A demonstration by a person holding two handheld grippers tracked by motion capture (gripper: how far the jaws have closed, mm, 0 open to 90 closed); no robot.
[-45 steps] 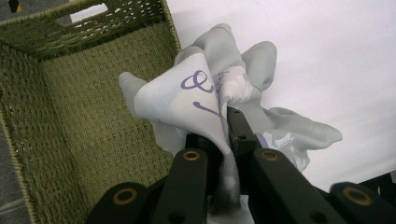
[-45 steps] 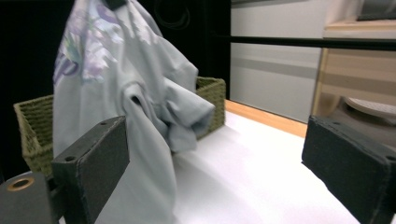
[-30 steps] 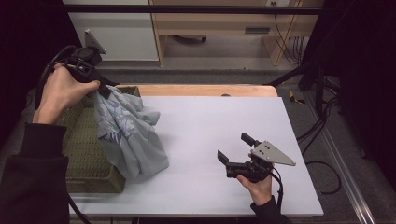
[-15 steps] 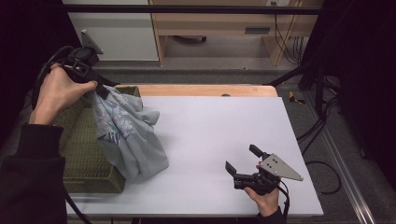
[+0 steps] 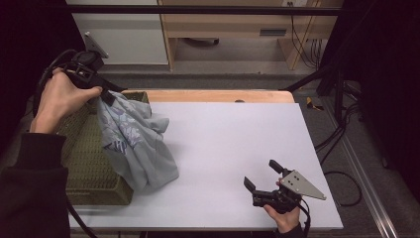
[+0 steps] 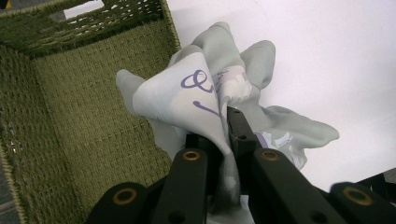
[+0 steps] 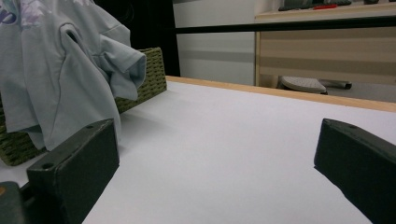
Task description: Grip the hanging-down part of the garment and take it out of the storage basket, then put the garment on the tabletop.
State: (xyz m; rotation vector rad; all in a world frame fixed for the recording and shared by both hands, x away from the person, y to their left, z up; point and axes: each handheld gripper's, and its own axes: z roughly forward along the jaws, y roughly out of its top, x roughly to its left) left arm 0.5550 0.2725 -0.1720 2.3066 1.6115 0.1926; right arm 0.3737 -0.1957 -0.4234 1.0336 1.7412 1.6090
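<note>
Nearest the person, the right claw (image 5: pixel 263 177) rests low on the white table (image 5: pixel 237 144), jaws spread wide with nothing between them. Farther off, the left claw (image 5: pixel 101 94) is clamped on one grey shirt (image 5: pixel 136 144), hanging over the rim of the one woven basket (image 5: pixel 86 158). The lifting-out step seems underway; next, the free claw likely needs to take a second hold for spreading.

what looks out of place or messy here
The grey shirt is the odd thing: it hangs bunched from the left gripper, which is shut on one end, and it drapes over the edge of the green basket onto the white table. The right gripper is open and holds nothing.
</note>
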